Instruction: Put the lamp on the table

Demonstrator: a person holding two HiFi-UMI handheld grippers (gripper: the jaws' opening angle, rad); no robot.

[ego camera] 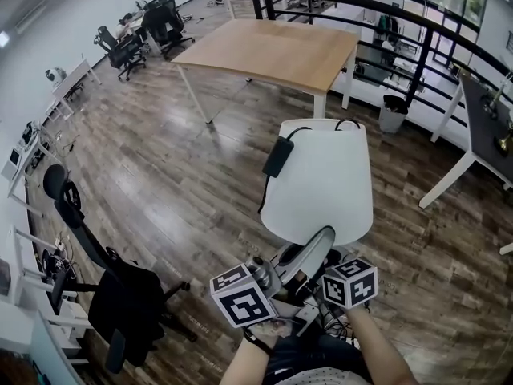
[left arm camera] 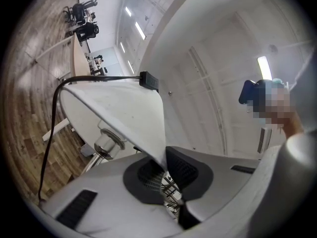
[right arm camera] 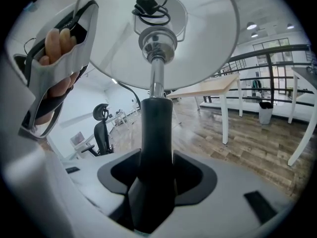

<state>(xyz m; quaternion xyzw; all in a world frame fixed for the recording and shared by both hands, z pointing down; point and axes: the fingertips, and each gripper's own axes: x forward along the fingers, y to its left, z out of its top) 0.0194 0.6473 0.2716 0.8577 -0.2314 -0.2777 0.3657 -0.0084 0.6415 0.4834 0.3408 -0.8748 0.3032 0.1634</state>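
The lamp has a wide white shade (ego camera: pixel 321 179), and a black cord with its adapter (ego camera: pixel 277 157) lies over the top of it. I carry the lamp above the wooden floor. My left gripper (left arm camera: pixel 165 165) is shut on the shade's rim (left arm camera: pixel 124 108), with the chrome socket (left arm camera: pixel 106 145) showing under it. My right gripper (right arm camera: pixel 156 175) is shut on the lamp's black stem (right arm camera: pixel 156 133), below the chrome rod (right arm camera: pixel 156 78). Both marker cubes (ego camera: pixel 240 295) (ego camera: pixel 350 283) sit just under the shade. The light wooden table (ego camera: pixel 272 50) stands ahead, apart from the lamp.
A black office chair (ego camera: pixel 120 295) stands at the lower left. A black railing (ego camera: pixel 401 22) runs behind the table, with a bin (ego camera: pixel 392 112) at its foot. A dark-topped desk (ego camera: pixel 481 111) is at the right. More chairs (ego camera: pixel 128 46) and desks line the far left wall.
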